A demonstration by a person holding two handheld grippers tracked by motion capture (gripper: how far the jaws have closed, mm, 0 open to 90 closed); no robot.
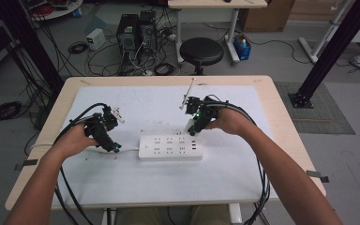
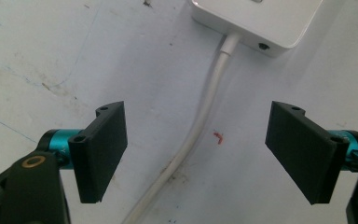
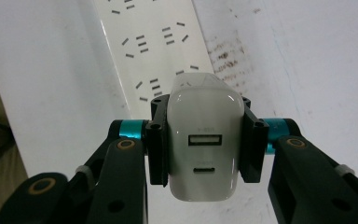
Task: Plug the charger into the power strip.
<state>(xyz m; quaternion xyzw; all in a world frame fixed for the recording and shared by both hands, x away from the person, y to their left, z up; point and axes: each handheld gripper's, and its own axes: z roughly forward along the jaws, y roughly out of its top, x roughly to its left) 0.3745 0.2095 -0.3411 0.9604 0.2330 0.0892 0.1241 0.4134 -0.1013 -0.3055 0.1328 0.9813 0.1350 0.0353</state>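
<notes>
**Charger approach to power strip**

A lab room with floor cables, a stool [image 1: 201,50] and computer towers lies behind a white surface [image 1: 122,183]. A power strip [image 1: 170,147] lies flat near the middle of the surface, its cord [image 2: 204,121] running off its left end.

**State**
- The right hand-held gripper [image 3: 204,144] is clenched on a white charger [image 3: 205,149]; the pads press its two flanks. The charger is held in the air above the far right part of the strip, port face toward the gripper camera.
- The left hand-held gripper [image 2: 196,149] is released. Its jaws stand apart, straddling the cord just beside the strip's end, touching neither as far as can be told.

**Risks**
- The strip is unrestrained; insertion force may slide or tip it.
- The prongs are hidden behind the charger body. Misalignment with the socket slots would jam them on the strip face.
- A tilted charger may rotate within the pads under load.

**View differences**
- The right gripper view shows the USB ports and socket slots; the high view renders the charger as a small pale shape.
- The left gripper view shows the cord entry and a red mark [image 2: 219,137] on the surface
</notes>
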